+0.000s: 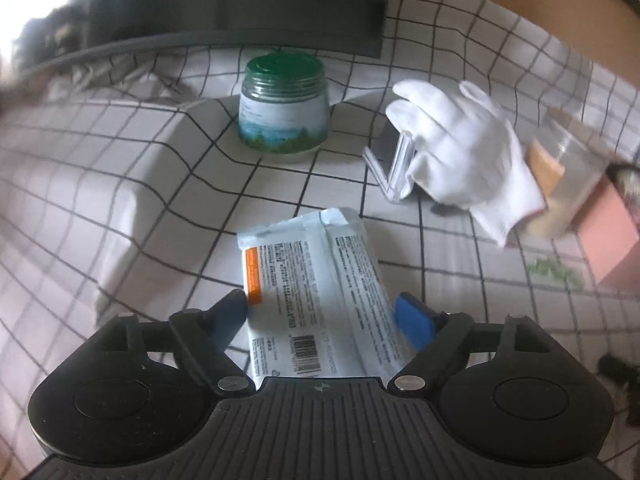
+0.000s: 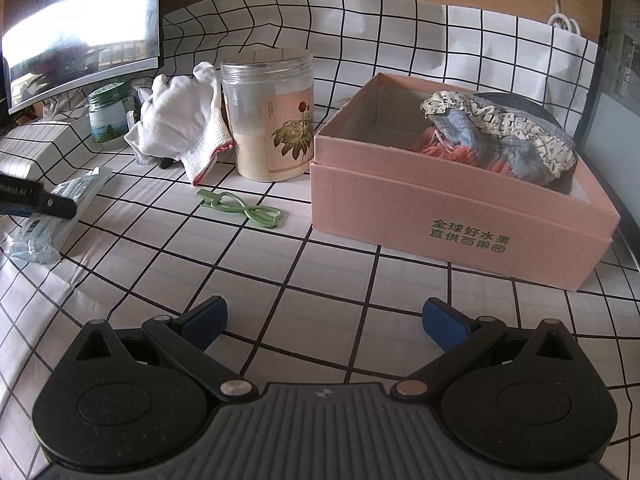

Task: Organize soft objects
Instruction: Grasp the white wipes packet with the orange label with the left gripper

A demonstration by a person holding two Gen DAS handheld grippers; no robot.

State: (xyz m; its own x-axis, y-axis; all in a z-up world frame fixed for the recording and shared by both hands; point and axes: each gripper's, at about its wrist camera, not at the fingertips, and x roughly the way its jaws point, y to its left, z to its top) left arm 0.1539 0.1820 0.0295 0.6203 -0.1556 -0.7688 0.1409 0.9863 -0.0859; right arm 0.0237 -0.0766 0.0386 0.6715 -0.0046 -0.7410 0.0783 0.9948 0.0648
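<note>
A pale blue soft pack [image 1: 316,280] with printed text and an orange strip lies flat on the checked tablecloth. My left gripper [image 1: 324,316] stands open around its near end, one blue pad at each side edge, and neither pad presses it. The same pack [image 2: 86,186] shows at the left of the right wrist view, with a left finger [image 2: 40,200] over it. A white glove [image 1: 468,144] [image 2: 176,116] lies crumpled beyond. The pink box [image 2: 460,216] holds bundled fabric items [image 2: 504,140]. My right gripper [image 2: 324,320] is open over bare cloth, holding nothing.
A green-lidded jar [image 1: 284,108] stands behind the pack. A clear jar of powder [image 2: 272,120] sits between glove and box. A green clip with a cord [image 2: 244,208] lies on the cloth. A clear stand [image 1: 394,164] rests by the glove. A monitor [image 2: 80,28] is at the back left.
</note>
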